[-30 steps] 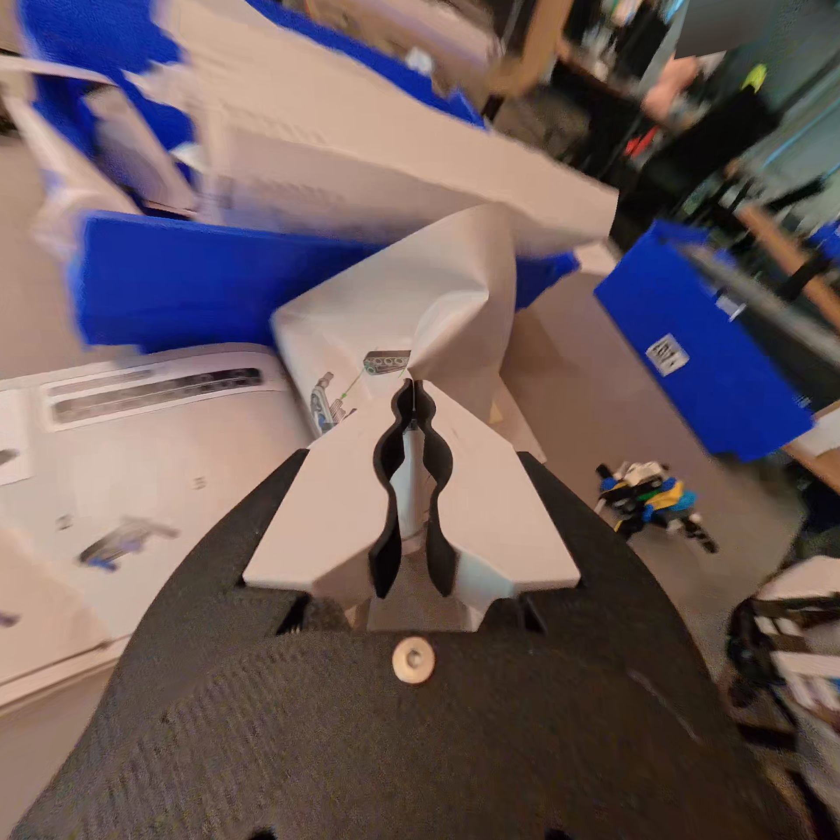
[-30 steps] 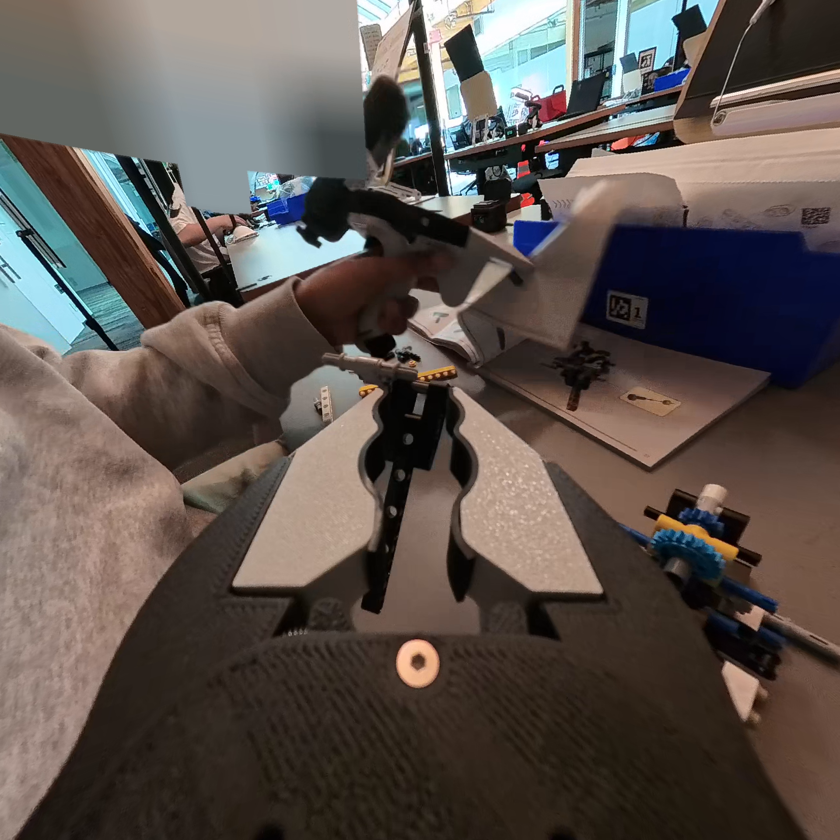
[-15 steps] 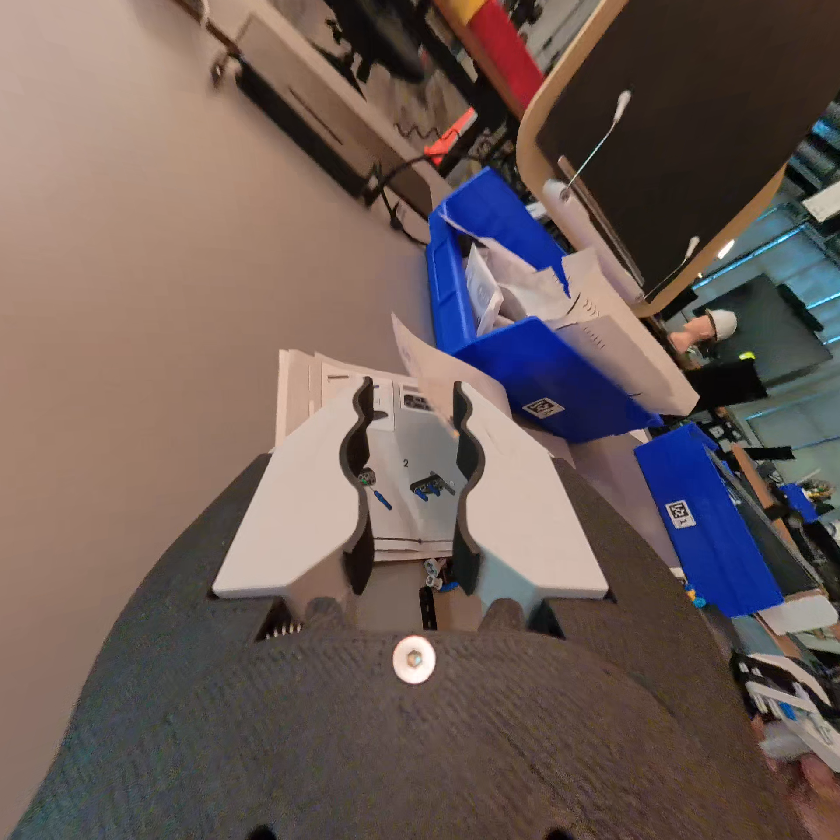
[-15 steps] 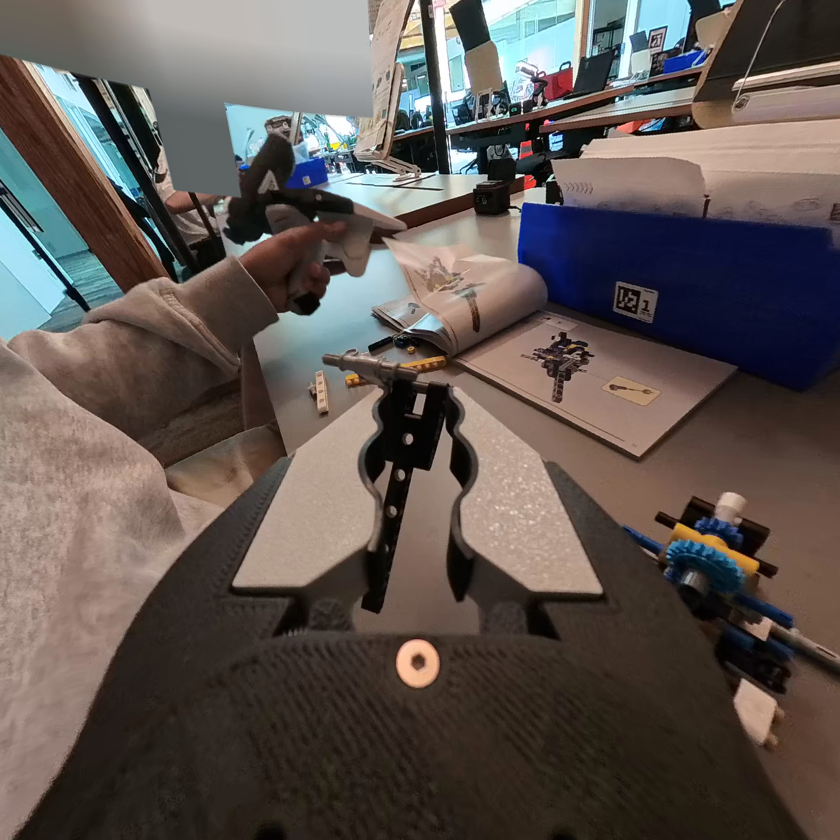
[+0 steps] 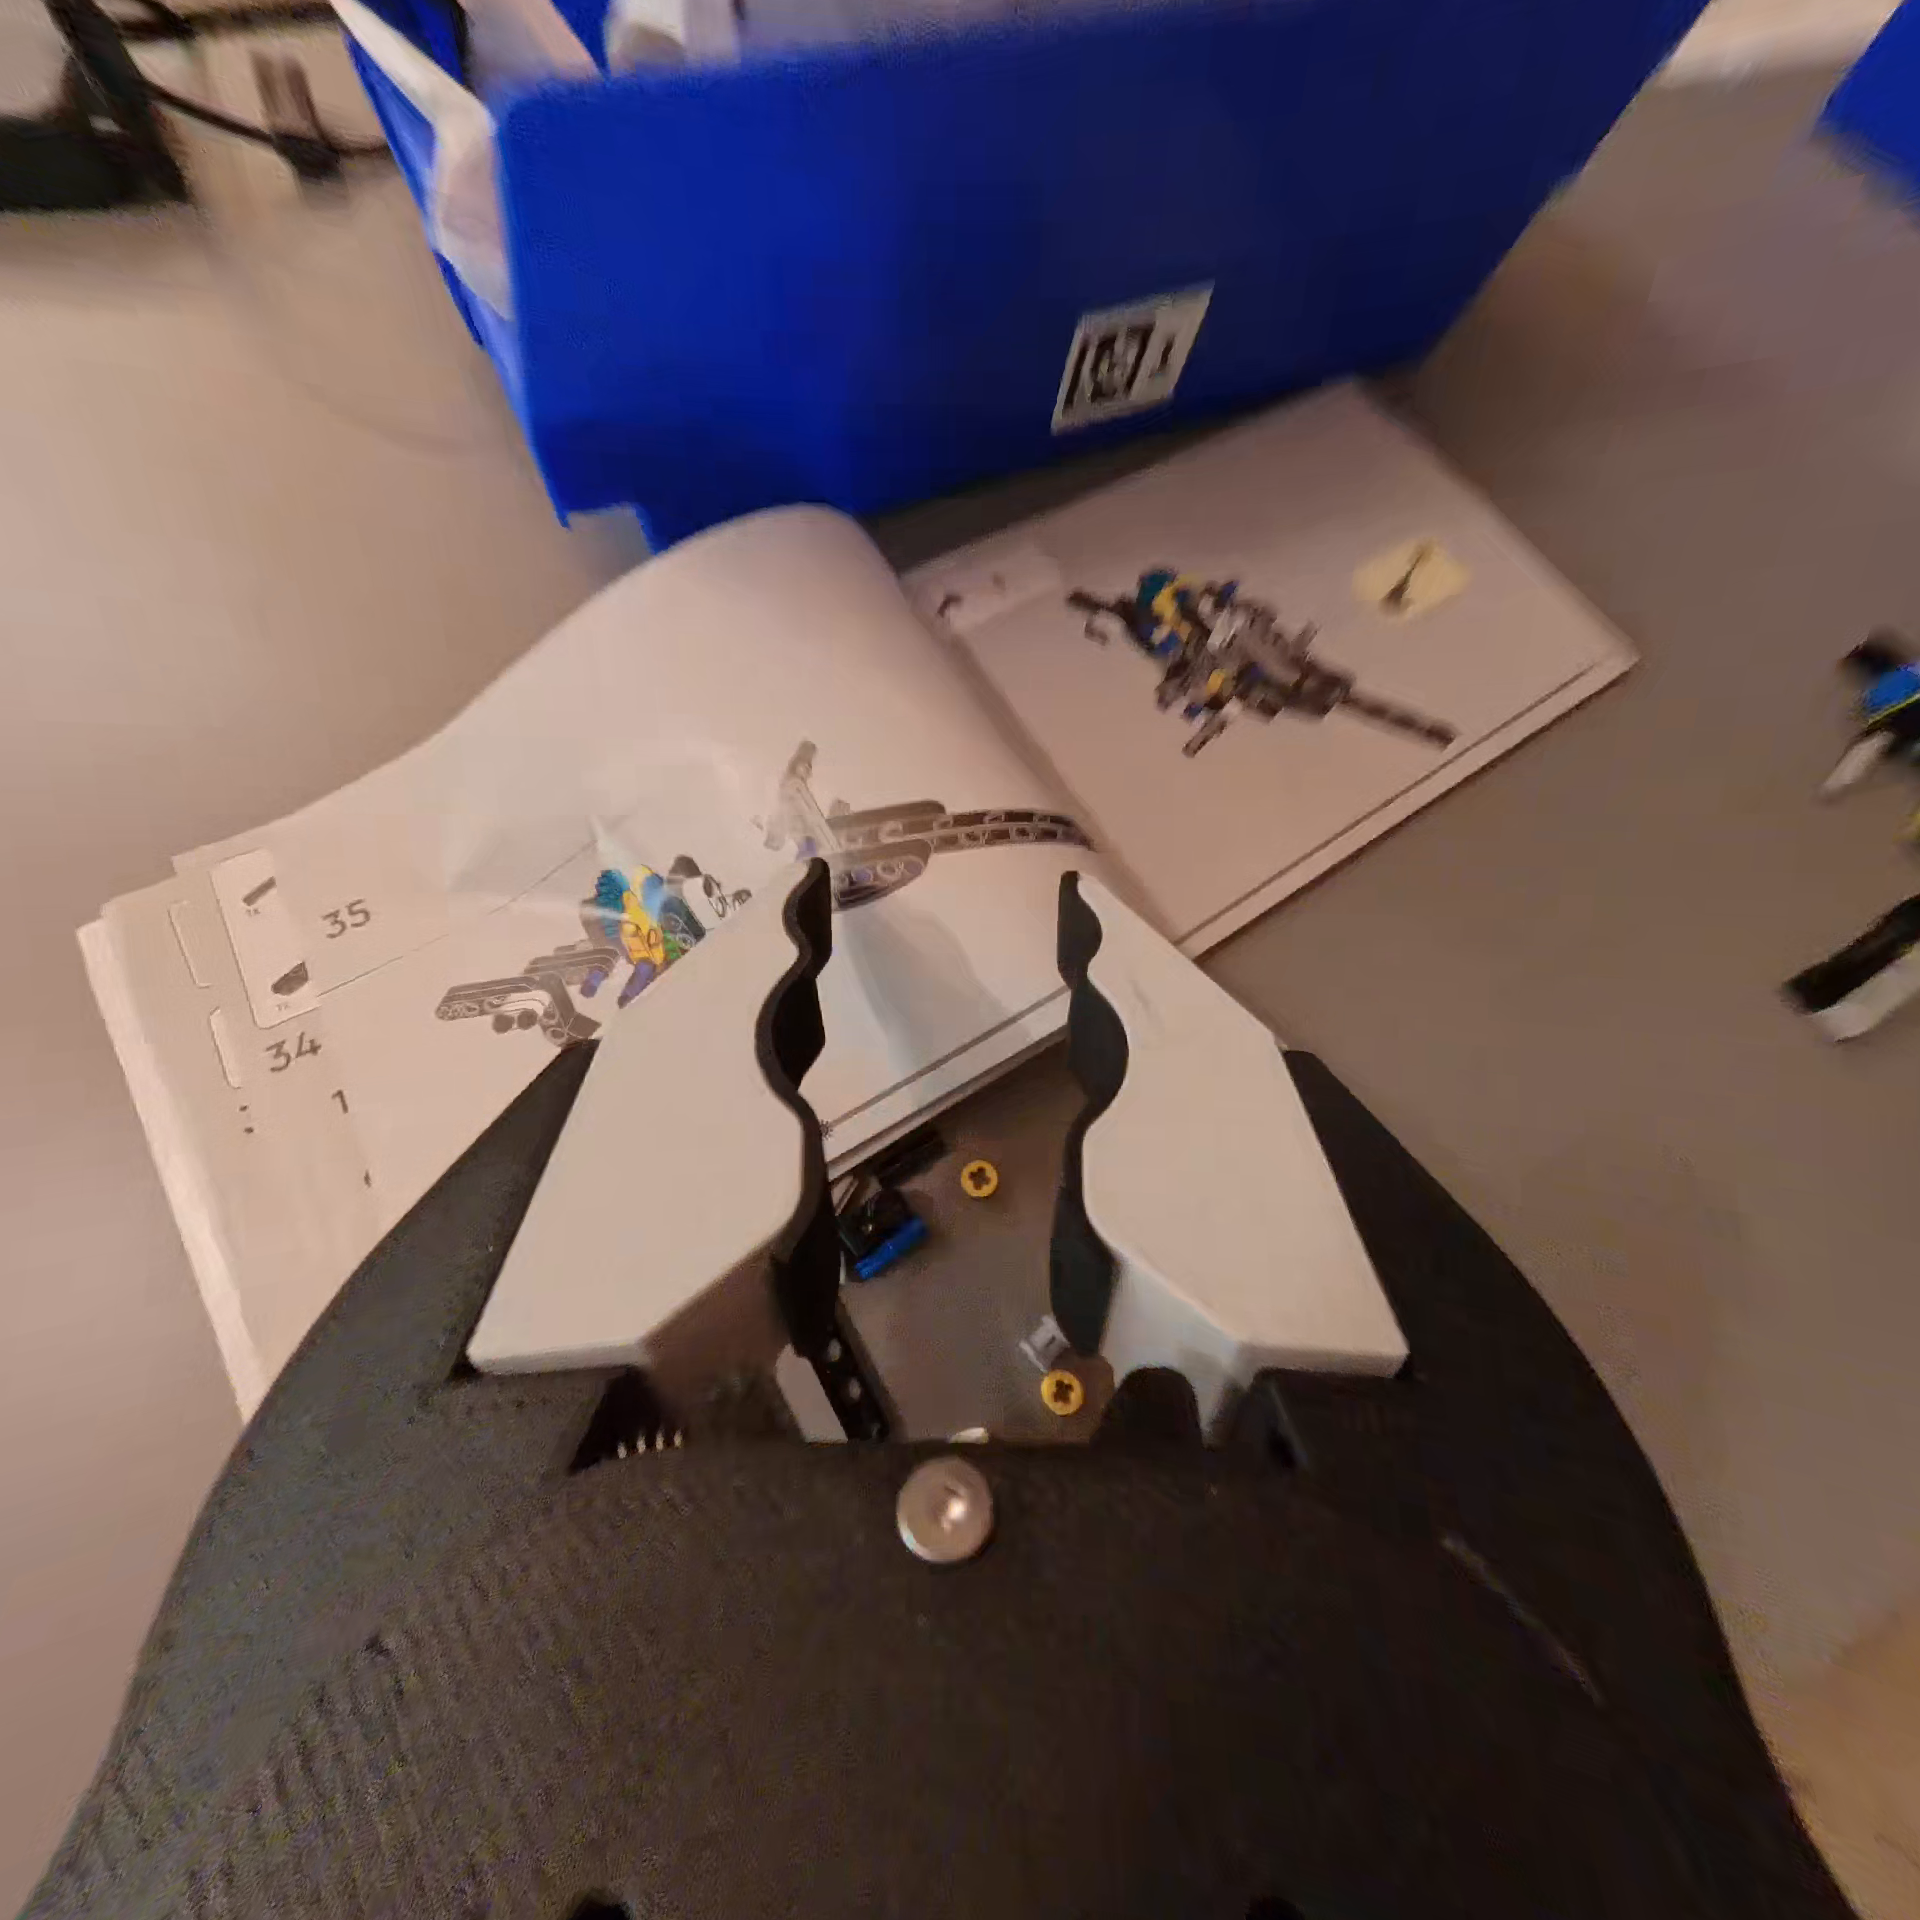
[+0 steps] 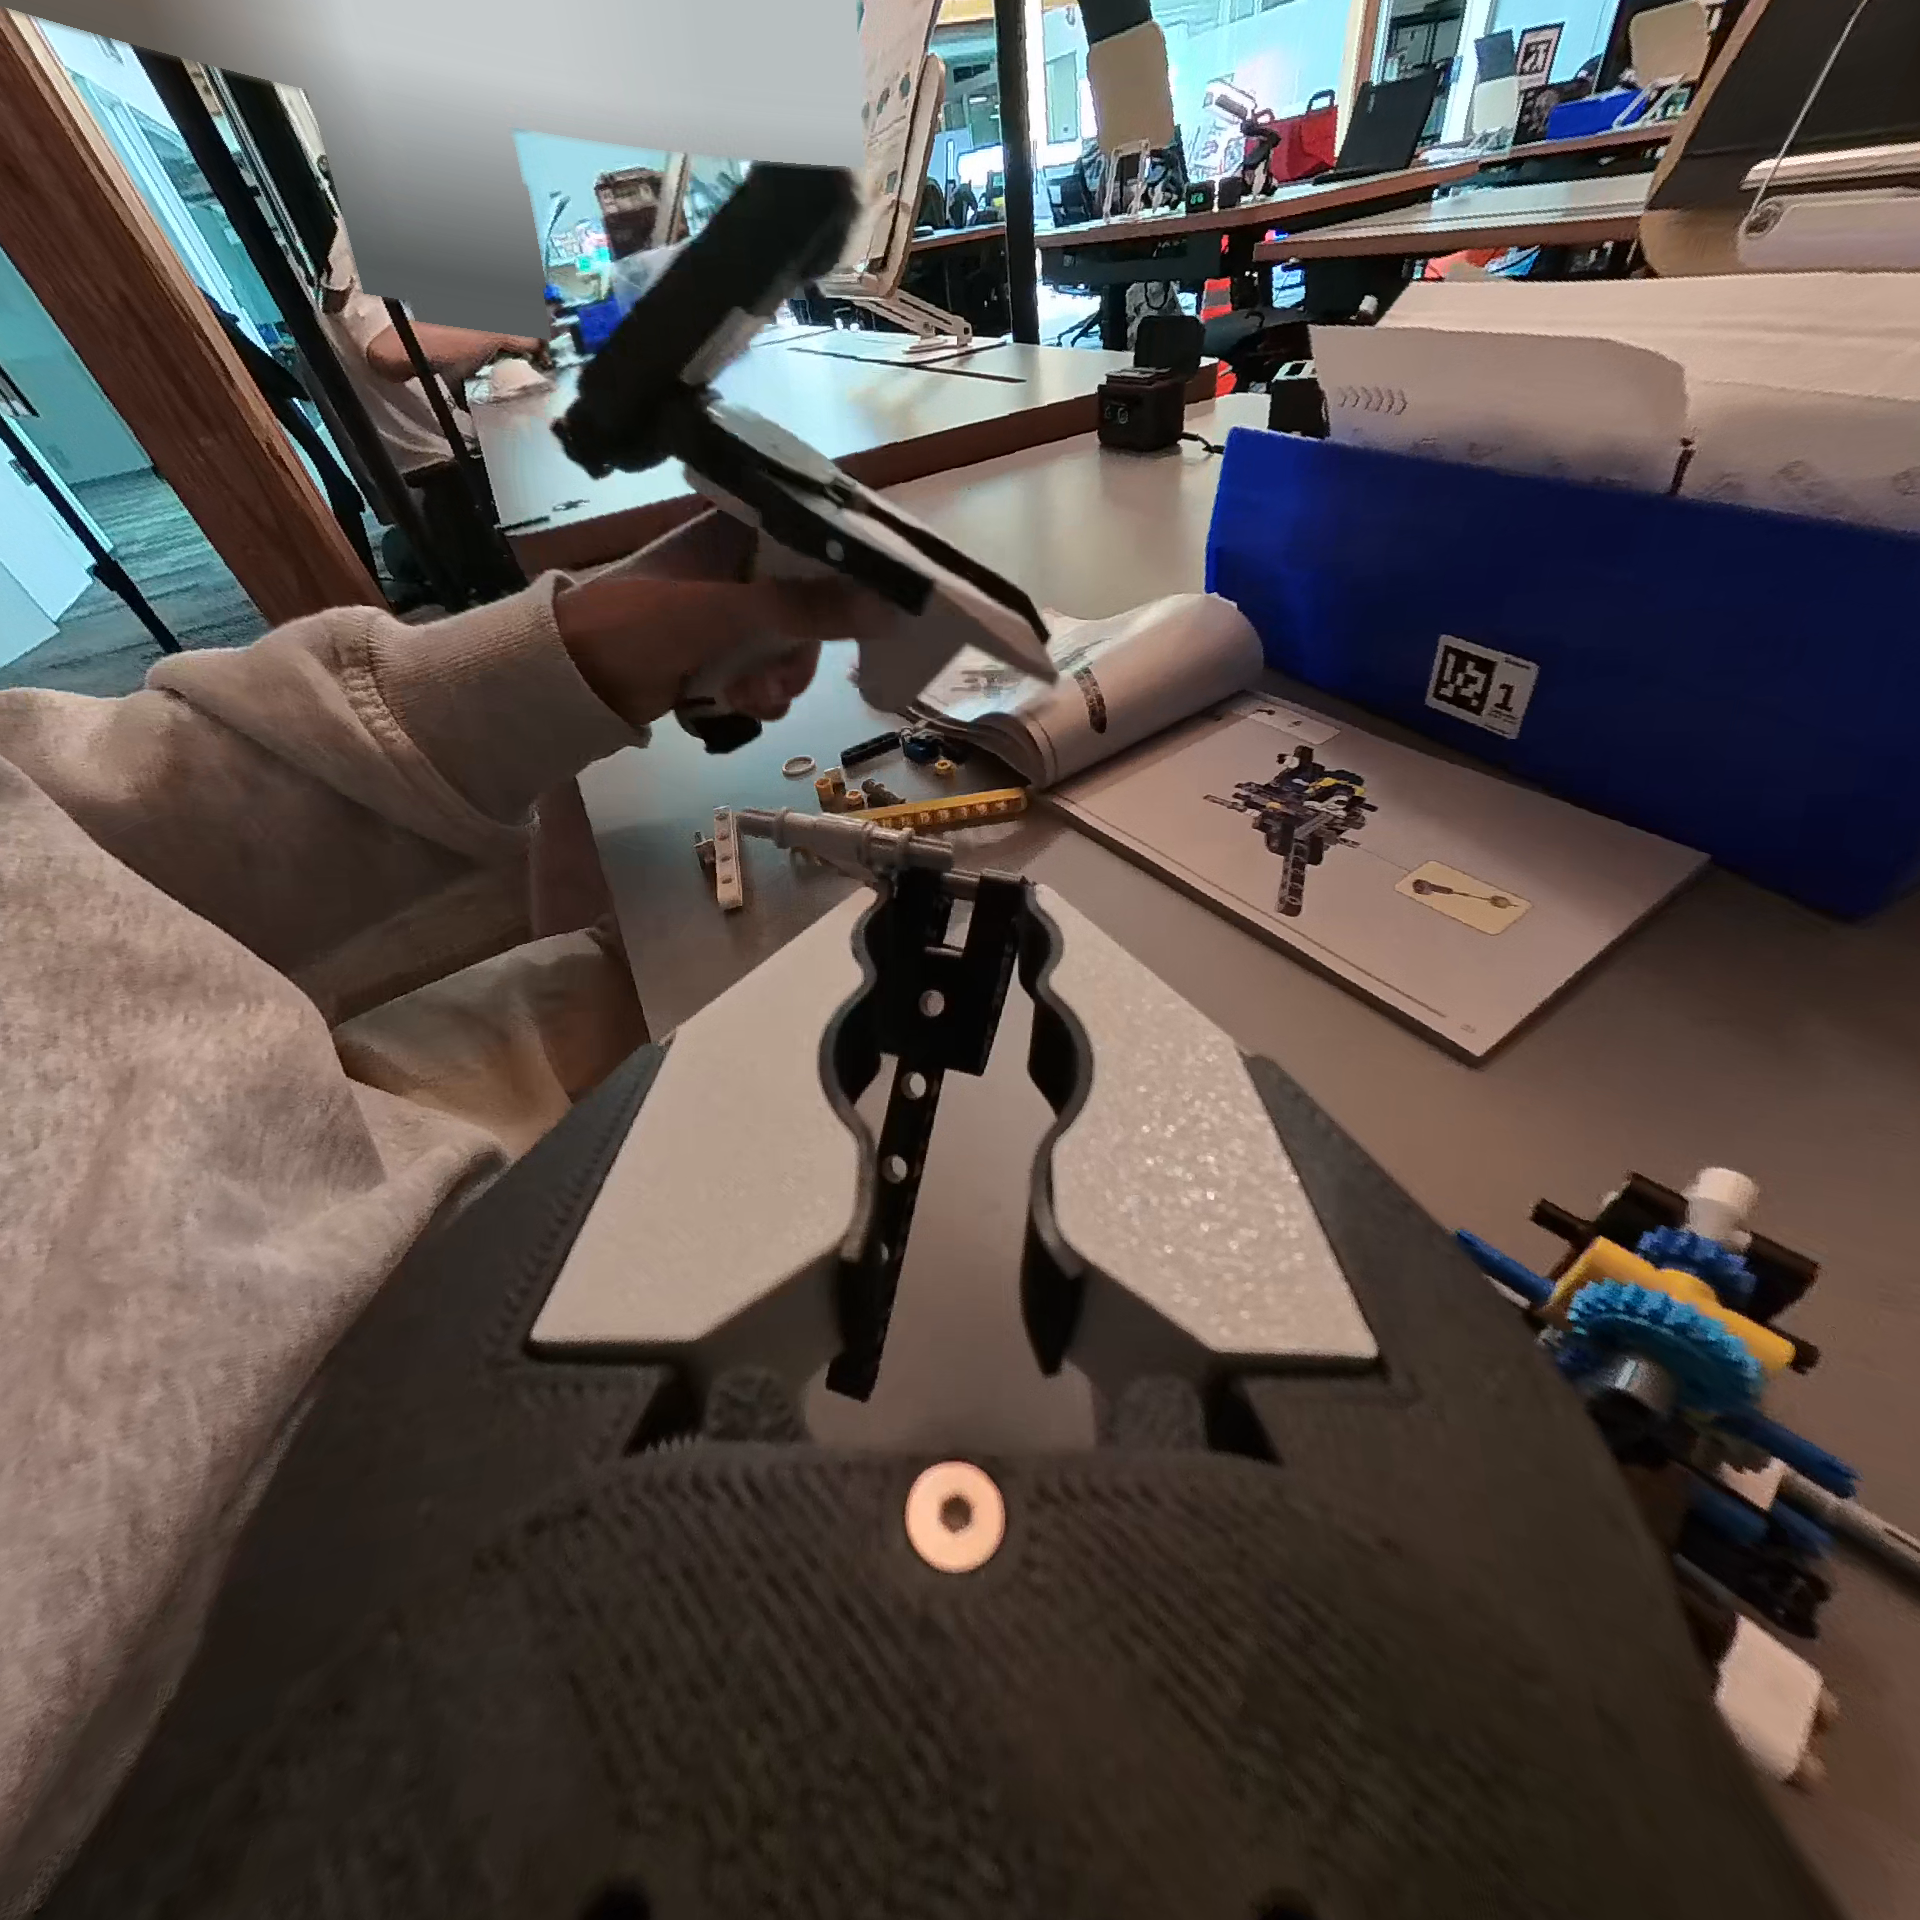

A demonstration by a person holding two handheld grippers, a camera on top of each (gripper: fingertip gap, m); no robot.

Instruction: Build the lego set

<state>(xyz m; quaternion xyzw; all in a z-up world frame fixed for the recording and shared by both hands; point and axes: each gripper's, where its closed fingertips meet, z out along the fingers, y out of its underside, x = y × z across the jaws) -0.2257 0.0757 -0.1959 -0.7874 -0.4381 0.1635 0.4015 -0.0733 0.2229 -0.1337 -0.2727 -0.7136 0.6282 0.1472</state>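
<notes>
My right gripper (image 6: pixel 951 914) is shut on a black lego beam assembly (image 6: pixel 914 1091) with a grey axle (image 6: pixel 842 831) across its top, held above the table. My left gripper (image 5: pixel 945 894) is open and empty, tilted down over the near edge of the open instruction booklet (image 5: pixel 727 727). It also shows in the right wrist view (image 6: pixel 1039 649), held in a hand above the booklet (image 6: pixel 1351 831). Small loose parts lie on the table under its jaws: yellow pins (image 5: pixel 979 1177), a blue piece (image 5: pixel 883 1242) and a black beam (image 5: pixel 842 1371).
A blue bin (image 5: pixel 935 260) full of paper bags stands behind the booklet. A partly built model with blue gears (image 6: pixel 1662 1340) sits at the right. A yellow beam (image 6: pixel 956 808) and a white beam (image 6: pixel 727 862) lie near the booklet. A grey sleeve (image 6: pixel 208 935) fills the left. My right fingertips sit around 20 cm from my left ones. To the blue piece (image 5: pixel 883 1242): left tips about 7 cm, right tips about 25 cm. The right camera catches it too, in the right wrist view (image 6: pixel 921 748).
My left gripper let go of the booklet page, opened, and swung down over the booklet and loose parts. My right gripper kept its hold on the black beam and hardly moved.
</notes>
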